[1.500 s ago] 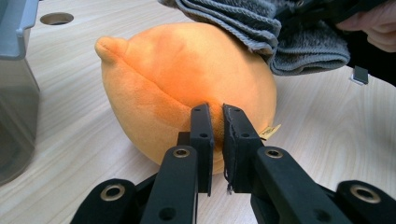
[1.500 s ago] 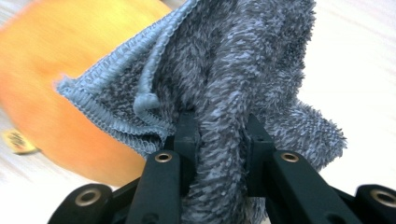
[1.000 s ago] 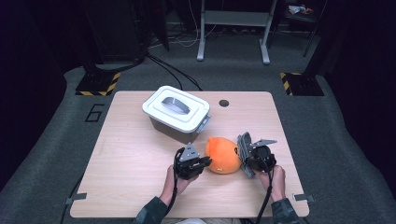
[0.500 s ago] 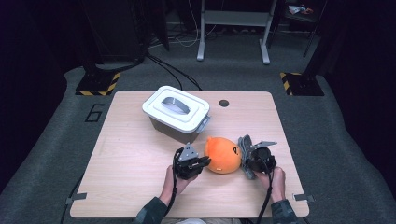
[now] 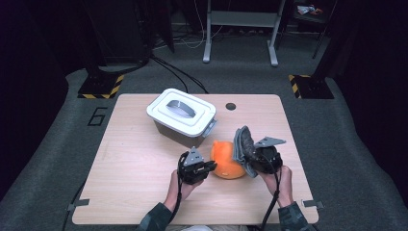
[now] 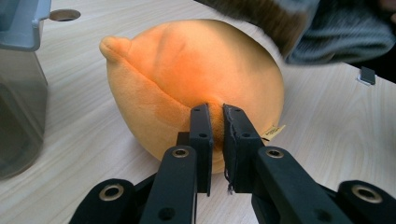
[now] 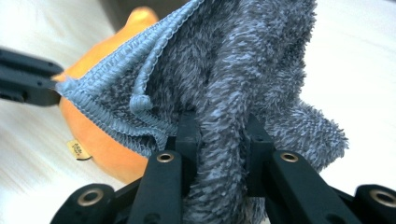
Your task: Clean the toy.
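Observation:
An orange plush toy [image 5: 227,160] lies on the wooden table [image 5: 134,163], between my two grippers. My left gripper [image 5: 208,167] is shut on a pinch of the plush [image 6: 187,79] at its near side, as the left gripper view shows, where my left gripper [image 6: 217,122] has fabric squeezed between the pads. My right gripper [image 5: 248,153] is shut on a fluffy grey cloth [image 5: 242,144], lifted against the toy's right side. In the right gripper view the grey cloth [image 7: 243,70] bunches between my right gripper [image 7: 223,140] and partly hides the plush [image 7: 100,140].
A grey bin with a white lid [image 5: 182,115] stands just behind and left of the toy. A round hole [image 5: 230,106] sits near the table's far edge. Bare tabletop lies to the left and front.
My right gripper has risen with the grey cloth, which now stands up against the toy. The left gripper and the plush have stayed put.

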Motion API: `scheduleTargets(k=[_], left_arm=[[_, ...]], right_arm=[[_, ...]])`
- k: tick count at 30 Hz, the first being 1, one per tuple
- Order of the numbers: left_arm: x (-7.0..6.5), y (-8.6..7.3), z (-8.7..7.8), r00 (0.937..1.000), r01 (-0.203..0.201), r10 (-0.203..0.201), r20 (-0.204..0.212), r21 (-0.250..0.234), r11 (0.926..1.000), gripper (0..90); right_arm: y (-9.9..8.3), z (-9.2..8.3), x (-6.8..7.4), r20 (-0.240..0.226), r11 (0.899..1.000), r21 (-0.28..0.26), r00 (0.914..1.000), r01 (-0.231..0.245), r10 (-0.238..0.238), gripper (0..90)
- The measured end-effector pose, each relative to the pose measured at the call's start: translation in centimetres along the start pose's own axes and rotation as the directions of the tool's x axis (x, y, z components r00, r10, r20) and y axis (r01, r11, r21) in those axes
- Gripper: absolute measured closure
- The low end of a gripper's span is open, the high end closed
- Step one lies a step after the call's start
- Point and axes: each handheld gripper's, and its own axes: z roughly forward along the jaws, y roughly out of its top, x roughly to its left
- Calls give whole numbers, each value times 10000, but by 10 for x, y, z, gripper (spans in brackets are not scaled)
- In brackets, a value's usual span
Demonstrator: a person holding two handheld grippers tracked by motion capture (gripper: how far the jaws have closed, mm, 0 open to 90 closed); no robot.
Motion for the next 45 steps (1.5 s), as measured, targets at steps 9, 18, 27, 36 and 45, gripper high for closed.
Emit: scheduleTargets(k=[9,18,27,36,45], left_arm=[[4,-1,-2,10000,-52,52,74,110,9999,649],[5,-8,2,9972,-726,735,-158,525,9960,462],[-6,-8,16,9858,-1551,1606,-492,1002,9828,421],[-8,-8,22,9848,-1631,1672,-470,811,9833,697],[-11,3,22,9915,-1288,1298,-126,605,9898,781]], right_arm=[[-2,14,-2,-43,9998,199,10000,8,-7,731],[-2,17,-6,-116,9998,195,9999,25,-23,730],[-2,17,-8,-132,9997,212,9999,-107,110,729],[-4,16,-11,-81,9999,112,10000,-58,59,729],[-5,-3,-15,51,9992,-312,9996,-267,269,728]])
